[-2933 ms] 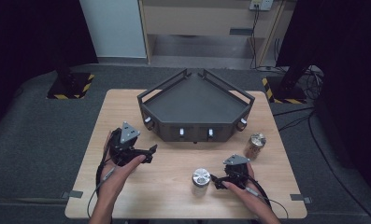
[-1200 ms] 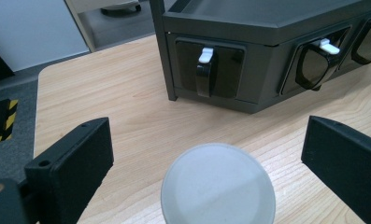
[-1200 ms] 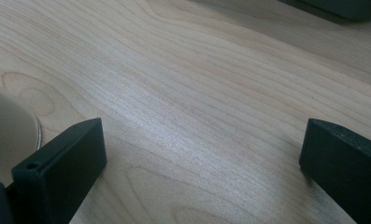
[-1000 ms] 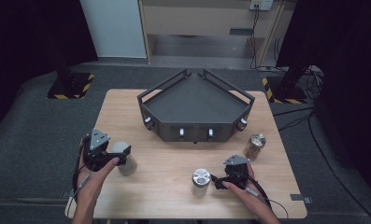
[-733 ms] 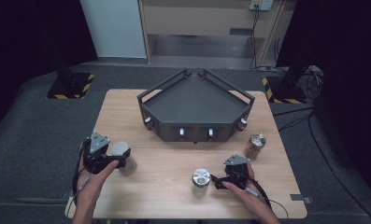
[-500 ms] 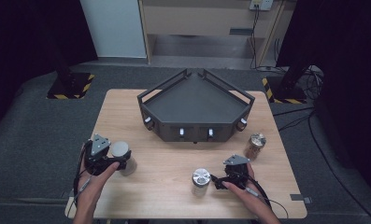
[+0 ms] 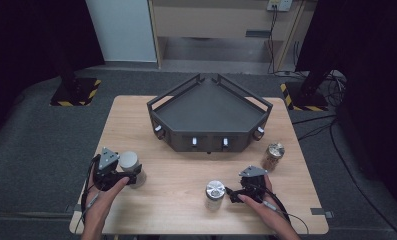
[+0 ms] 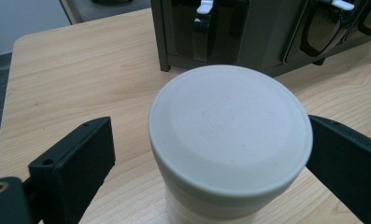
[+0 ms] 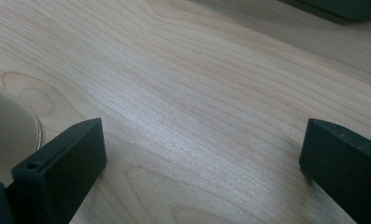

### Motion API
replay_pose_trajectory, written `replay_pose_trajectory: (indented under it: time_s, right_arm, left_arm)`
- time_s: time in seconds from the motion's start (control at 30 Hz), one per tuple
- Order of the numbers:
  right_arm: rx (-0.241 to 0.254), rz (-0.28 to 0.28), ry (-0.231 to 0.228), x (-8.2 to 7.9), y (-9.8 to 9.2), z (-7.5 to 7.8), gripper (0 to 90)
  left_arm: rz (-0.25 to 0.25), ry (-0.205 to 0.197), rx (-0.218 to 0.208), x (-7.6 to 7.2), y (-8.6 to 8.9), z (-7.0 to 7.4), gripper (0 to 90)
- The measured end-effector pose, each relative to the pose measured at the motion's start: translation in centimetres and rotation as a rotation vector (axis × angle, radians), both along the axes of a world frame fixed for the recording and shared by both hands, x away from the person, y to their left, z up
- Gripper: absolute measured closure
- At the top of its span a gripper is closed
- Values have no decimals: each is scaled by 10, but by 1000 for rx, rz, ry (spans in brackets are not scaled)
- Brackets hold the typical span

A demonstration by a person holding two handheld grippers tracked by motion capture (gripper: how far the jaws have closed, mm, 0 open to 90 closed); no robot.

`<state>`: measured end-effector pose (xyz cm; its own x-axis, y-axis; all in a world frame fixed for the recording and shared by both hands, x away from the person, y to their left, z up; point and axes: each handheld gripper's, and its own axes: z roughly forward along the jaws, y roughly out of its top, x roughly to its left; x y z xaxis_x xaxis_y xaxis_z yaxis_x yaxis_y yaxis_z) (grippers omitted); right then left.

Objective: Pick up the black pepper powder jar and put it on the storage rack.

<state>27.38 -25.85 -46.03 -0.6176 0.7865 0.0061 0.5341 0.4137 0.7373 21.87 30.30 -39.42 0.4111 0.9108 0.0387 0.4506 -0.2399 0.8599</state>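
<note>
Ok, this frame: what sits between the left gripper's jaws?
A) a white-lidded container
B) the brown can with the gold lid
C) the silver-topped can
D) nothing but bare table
A: in the left gripper view the white-lidded container stands between the open jaws of the left gripper, with a gap at the left jaw.

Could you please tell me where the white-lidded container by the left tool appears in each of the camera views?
High view: the white-lidded container stands at the table's front left, at the left tool.
Left gripper view: it rises at centre between the two open jaws.
Right gripper view: I cannot pick it out there.
Shared landmark: the dark tray, behind the container in the high view, runs along the top of the left gripper view.
</note>
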Motion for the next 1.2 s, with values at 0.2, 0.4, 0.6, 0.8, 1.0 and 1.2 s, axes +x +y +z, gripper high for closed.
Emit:
replay_pose_trajectory:
  time_s: [0.2, 0.4, 0.6, 0.8, 1.0, 1.2]
  right_arm:
    - [0, 0, 0, 0, 0, 0, 7]
    - [0, 0, 0, 0, 0, 0, 7]
    - [0, 0, 0, 0, 0, 0, 7]
    - [0, 0, 0, 0, 0, 0, 7]
    - [0, 0, 0, 0, 0, 0, 7]
    - [0, 0, 0, 0, 0, 0, 7]
  left_arm:
    - [-5, -15, -15, -1, -1, -5, 24]
    - [5, -28, 7, -1, -5, -9, 77]
    - [21, -30, -19, -1, -3, -16, 121]
    - [17, -27, -49, -1, 0, -21, 234]
    - [12, -40, -43, -4, -3, -23, 326]
    - [12, -58, -51, -7, -4, -21, 328]
